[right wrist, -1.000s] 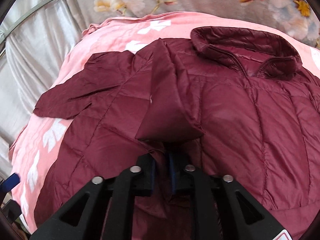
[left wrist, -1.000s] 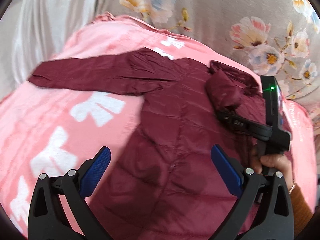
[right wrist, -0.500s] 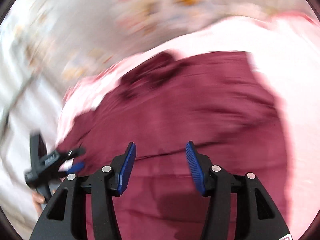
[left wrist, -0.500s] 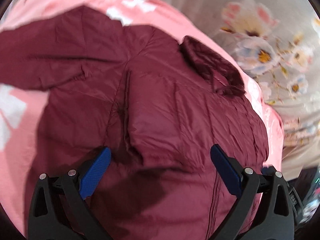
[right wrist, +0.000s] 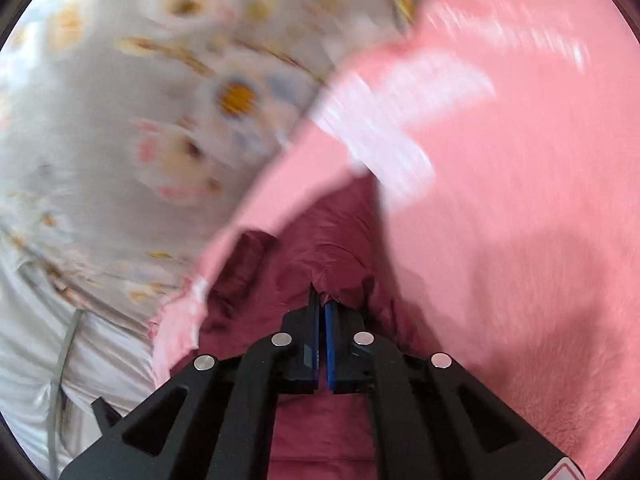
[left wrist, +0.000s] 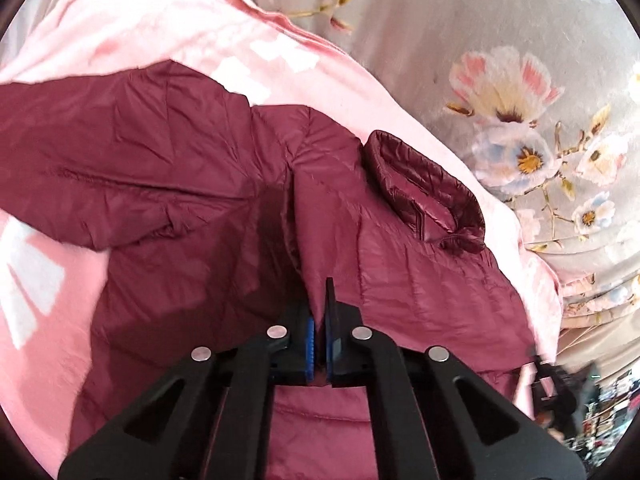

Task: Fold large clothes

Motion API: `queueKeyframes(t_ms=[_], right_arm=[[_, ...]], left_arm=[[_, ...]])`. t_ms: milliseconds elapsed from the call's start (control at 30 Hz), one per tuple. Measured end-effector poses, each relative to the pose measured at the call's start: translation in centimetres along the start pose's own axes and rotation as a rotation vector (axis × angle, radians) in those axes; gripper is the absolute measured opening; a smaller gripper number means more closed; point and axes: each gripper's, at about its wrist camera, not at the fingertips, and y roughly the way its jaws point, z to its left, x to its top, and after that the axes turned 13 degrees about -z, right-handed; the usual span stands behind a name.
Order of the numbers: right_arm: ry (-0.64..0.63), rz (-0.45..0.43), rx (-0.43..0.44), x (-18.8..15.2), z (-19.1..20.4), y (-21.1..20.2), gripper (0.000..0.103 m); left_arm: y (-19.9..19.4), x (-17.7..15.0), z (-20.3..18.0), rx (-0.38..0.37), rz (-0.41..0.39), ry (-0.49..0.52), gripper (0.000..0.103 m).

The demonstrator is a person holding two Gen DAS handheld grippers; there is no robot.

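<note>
A maroon quilted jacket point(left wrist: 404, 256) lies front up on a pink blanket point(left wrist: 168, 28), collar point(left wrist: 424, 188) at the upper right, one sleeve point(left wrist: 100, 152) stretched out to the left. My left gripper point(left wrist: 318, 312) is shut on a raised fold of the jacket's body. In the blurred right wrist view, my right gripper point(right wrist: 322, 308) is shut on a bunched maroon end of the jacket point(right wrist: 320, 248), at the blanket's point(right wrist: 512, 208) edge.
A grey floral sheet point(left wrist: 500, 60) lies behind the blanket and shows in the right wrist view point(right wrist: 140, 100) too. White fabric point(right wrist: 80, 360) hangs at the lower left there. The other hand-held tool shows dimly at the lower right edge of the left wrist view point(left wrist: 560, 392).
Both grippers were open half a second ago and are now shut on jacket fabric. The right gripper swung from over the jacket body to its edge; the left came down onto a fold.
</note>
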Motion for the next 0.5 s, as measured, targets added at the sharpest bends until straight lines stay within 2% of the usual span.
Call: queueKeyframes(t_ms=[33,100,200,300,333,433,467,500], right_arm=[[-0.043,-0.015,-0.004,-0.1,0.6,-0.2,0.001],[-0.181,0.018,-0.115,-1.1,1.4,0.8,0.001],[-0.209,0.144,-0.248,-2.7,-1.1,3.6,0.000],[-0.227,0.177,-0.279,-3.1,-1.9,3.8,0.000],[-0.243,0.179,-0.295,-3.1,-1.6,3.6,0.003],[-0.283,0.128,-0.393,-3.4,0.2,1.2,0.012],[-0.324,0.071,-0.430,-3.6,1.5,-0.2,0.018],[-0.369,0.023,-0.434,-4.1,3.1,-1.4,0.018]], left_arm=[[0.3,-0.4,-0.1,0.024,0.005,0.030,0.002],[1.4,-1.6,0.0,0.064,0.031,0.069,0.002],[2.9,-3.4,0.7,0.094,0.061,0.094,0.002],[2.5,-4.0,0.0,0.116,0.022,0.156,0.002],[2.5,-4.1,-0.1,0.119,0.018,0.165,0.002],[2.4,-4.3,0.0,0.115,-0.003,0.181,0.003],[2.3,-4.4,0.0,0.113,-0.010,0.182,0.003],[2.2,-4.4,0.1,0.110,-0.017,0.183,0.004]])
